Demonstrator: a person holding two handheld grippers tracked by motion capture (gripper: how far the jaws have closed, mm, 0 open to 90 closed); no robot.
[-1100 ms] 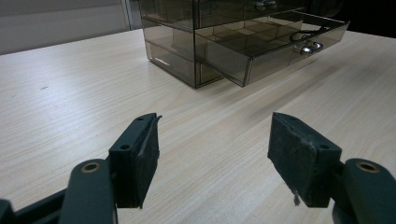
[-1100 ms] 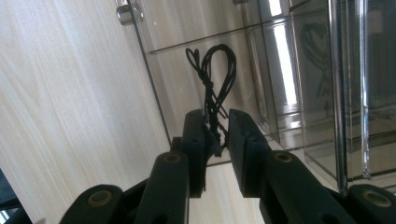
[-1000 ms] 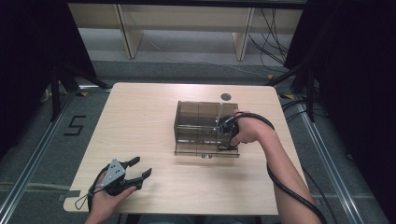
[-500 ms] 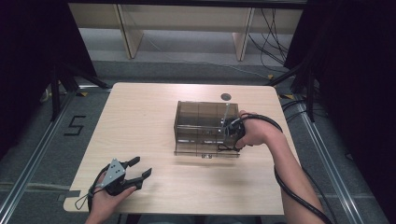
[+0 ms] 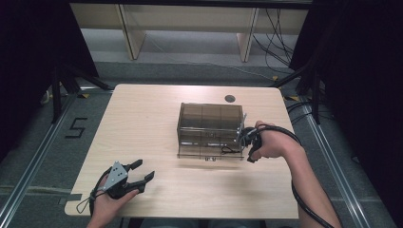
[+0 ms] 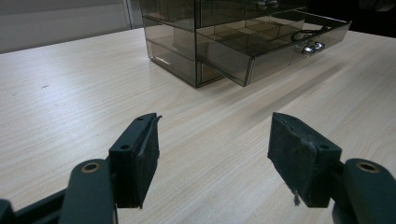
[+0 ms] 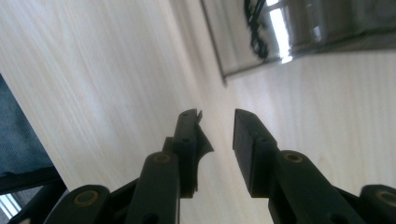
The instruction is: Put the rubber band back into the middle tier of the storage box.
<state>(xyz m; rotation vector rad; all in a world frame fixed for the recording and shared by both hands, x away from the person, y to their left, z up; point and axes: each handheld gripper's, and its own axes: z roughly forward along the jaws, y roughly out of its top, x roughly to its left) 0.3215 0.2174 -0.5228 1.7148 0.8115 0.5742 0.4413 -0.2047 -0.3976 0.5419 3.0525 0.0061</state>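
A smoky see-through drawer box [image 5: 209, 121] stands right of the table's centre. Its bottom drawer [image 5: 209, 153] is pulled out toward me, and a black cord [image 5: 229, 150] lies in its right end. My right gripper [image 5: 245, 142] hovers at the drawer's right front corner, its jaws a little apart with nothing between them. In the right gripper view those jaws [image 7: 217, 121] point along the tabletop, with the drawer corner [image 7: 261, 51] and cord [image 7: 256, 28] beyond. My left gripper [image 5: 144, 169] rests open near the front left edge. The left gripper view has its jaws [image 6: 212, 154] wide apart, facing the box [image 6: 196, 32] and the drawer [image 6: 280, 51].
A small dark round grommet [image 5: 230, 98] sits in the table [image 5: 142, 118] behind the box. A black cable trails from my right hand off the table's right side. Wooden shelf legs stand on the floor beyond the far edge.
My right hand and gripper have drawn back to the right, from the drawer's front to its right corner. The left gripper has stayed in place.
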